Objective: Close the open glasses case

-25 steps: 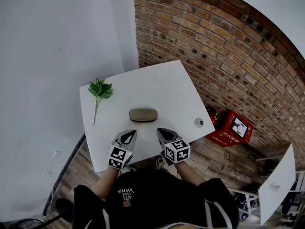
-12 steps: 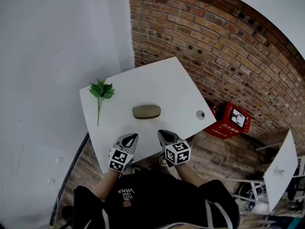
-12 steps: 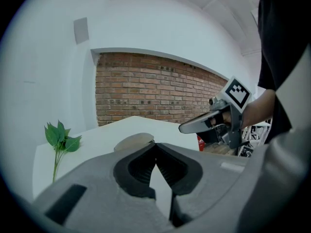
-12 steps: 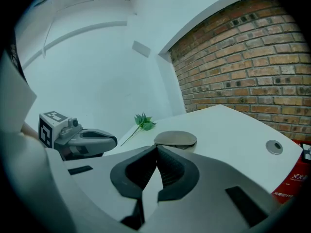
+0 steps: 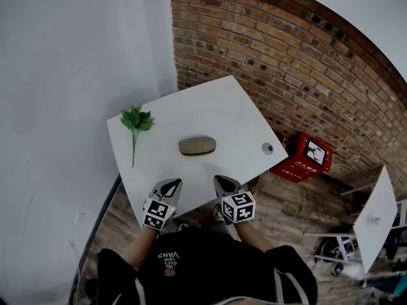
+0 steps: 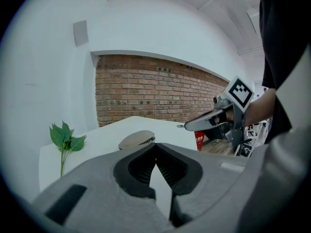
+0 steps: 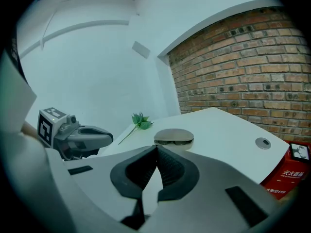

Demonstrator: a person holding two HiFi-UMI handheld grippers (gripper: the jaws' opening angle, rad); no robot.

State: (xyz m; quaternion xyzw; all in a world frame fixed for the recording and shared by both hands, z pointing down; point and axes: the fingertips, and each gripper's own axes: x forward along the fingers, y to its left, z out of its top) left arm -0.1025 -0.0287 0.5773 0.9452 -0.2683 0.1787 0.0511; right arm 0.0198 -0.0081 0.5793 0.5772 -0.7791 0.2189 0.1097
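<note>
A tan oval glasses case [image 5: 197, 145] lies flat in the middle of the white table [image 5: 222, 107]; its lid sits down on the base with only a thin dark seam showing in the right gripper view [image 7: 173, 137]. It also shows in the left gripper view [image 6: 136, 139]. My left gripper [image 5: 170, 184] and right gripper [image 5: 222, 181] hover side by side over the table's near edge, well short of the case. Both are shut with nothing between their jaws.
A green leafy sprig [image 5: 135, 123] lies at the table's left. A small round metal disc [image 5: 268, 148] sits near the right edge. A red box [image 5: 305, 157] stands on the wooden floor by the brick wall [image 5: 305, 62].
Both grippers have drawn back from the case toward the table's near edge, staying shut. The case has stayed where it lay.
</note>
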